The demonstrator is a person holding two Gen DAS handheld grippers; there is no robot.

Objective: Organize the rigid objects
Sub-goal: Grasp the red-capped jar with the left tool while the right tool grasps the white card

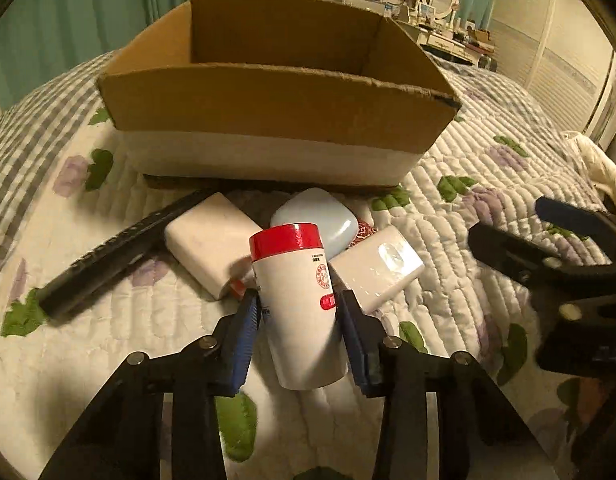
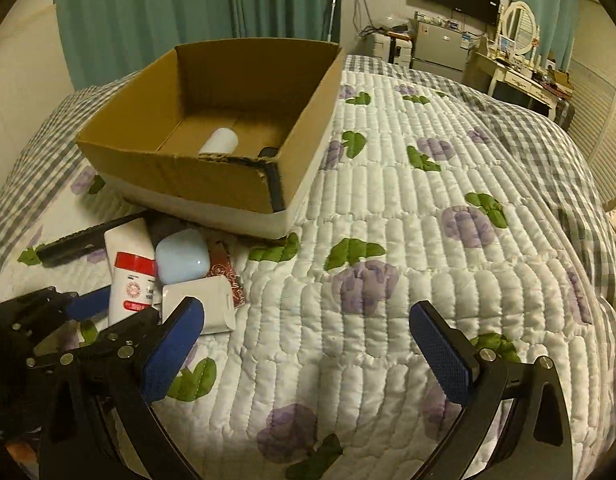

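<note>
Firmly between ribbed blue jaws, cylindrical bottle (image 1: 297,304)

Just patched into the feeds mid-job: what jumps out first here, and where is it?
The red-capped white bottle stands out first, clamped between the blue pads of the left tool above the quilted bed. Behind it sits the open cardboard box, with a white cylinder already inside. The right tool hangs wide open over bare quilt, to the right of the small pile of leftover items.
</note>
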